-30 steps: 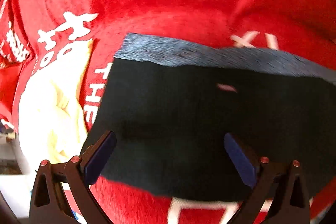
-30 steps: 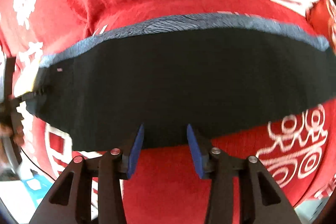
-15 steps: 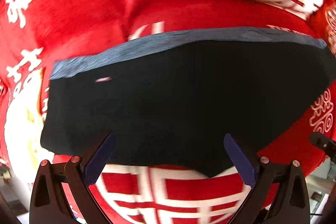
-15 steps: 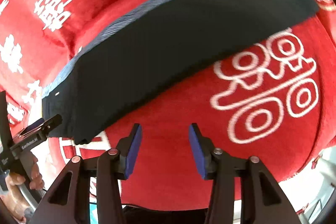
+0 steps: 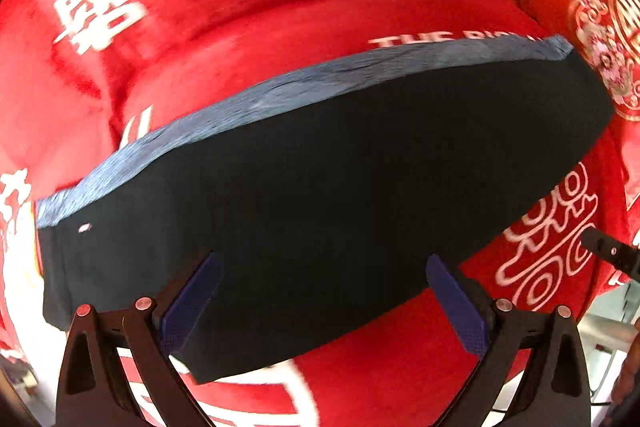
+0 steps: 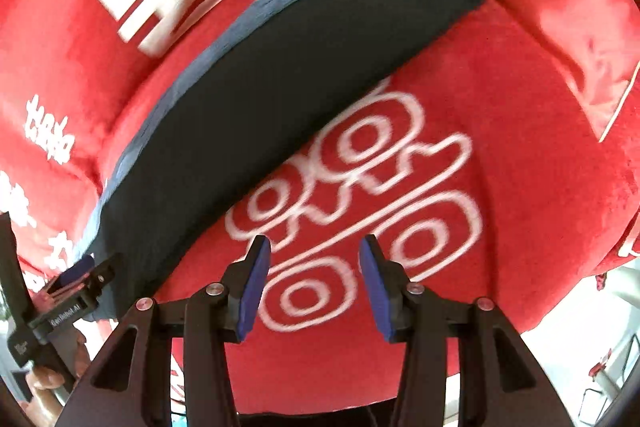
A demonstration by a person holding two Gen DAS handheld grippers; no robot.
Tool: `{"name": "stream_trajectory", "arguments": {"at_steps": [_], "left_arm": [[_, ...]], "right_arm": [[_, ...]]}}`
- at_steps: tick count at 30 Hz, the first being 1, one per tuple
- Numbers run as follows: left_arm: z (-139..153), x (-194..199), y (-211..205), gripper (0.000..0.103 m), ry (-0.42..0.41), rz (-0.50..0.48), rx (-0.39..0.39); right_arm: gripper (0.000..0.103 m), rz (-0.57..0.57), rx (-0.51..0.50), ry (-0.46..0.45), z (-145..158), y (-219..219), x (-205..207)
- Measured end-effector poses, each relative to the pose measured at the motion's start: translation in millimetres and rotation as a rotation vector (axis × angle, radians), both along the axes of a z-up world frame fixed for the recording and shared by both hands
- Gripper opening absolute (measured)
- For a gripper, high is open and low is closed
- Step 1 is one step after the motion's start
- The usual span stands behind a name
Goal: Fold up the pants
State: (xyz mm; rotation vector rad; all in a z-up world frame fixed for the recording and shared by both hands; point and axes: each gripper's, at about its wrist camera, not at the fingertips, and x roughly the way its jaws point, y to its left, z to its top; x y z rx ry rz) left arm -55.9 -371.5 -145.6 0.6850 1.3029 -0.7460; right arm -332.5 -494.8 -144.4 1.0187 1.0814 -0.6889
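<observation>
Left gripper (image 5: 320, 303): fingers spread wide, holding nothing, just above the near edge of the dark pants (image 5: 320, 187). Right gripper (image 6: 314, 287): fingers parted, empty, over the bare red blanket (image 6: 460, 115), pants up and to the left of them. Pants lying flat in a long folded strip, blue waistband (image 5: 280, 95) along the far edge. Probably best next: grip one end through all layers, then carry it evenly across.

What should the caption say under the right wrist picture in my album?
Open right tool above the red blanket, beside dark folded pants.
</observation>
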Motion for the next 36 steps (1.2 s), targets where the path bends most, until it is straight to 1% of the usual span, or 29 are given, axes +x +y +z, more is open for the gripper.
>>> {"name": "stream_trajectory", "arguments": {"at_steps": [5, 8, 11, 13, 21, 29, 33, 36], "left_arm": [[-4.8, -19.7, -39.8, 0.103, 0.005, -0.031, 0.008], [-9.1, -25.9, -58.8, 0.103, 0.007, -0.025, 0.024], [-11.2, -28.9, -72.6, 0.103, 0.007, -0.019, 0.035], [-11.9, -29.6, -79.4, 0.103, 0.005, -0.015, 0.043], [-17.2, -34.6, -88.3, 0.103, -0.001, 0.002, 0.069], [-20.8, -37.2, -98.4, 0.103, 0.006, 0.023, 0.087], [-21.1, -37.6, -107.1, 0.103, 0.004, 0.031, 0.082], [-16.9, -38.0, -114.7, 0.103, 0.010, 0.061, 0.049]], "right_arm": [[0.051, -0.066, 0.021, -0.018, -7.7, -29.6, -23.5], [0.051, -0.084, 0.034, -0.026, -11.7, -40.2, -26.1], [0.053, -0.091, 0.044, -0.034, -11.6, -50.1, -30.7], [0.057, -0.094, 0.048, -0.044, -10.9, -55.1, -33.2], [0.058, -0.088, 0.065, -0.066, -13.1, -74.2, -24.4], [0.058, -0.084, 0.094, -0.080, -15.9, -84.5, -21.5], [0.058, -0.091, 0.083, -0.105, -13.9, -92.9, -20.3], [0.058, -0.121, 0.075, -0.144, -12.7, -101.3, -24.3]]}}
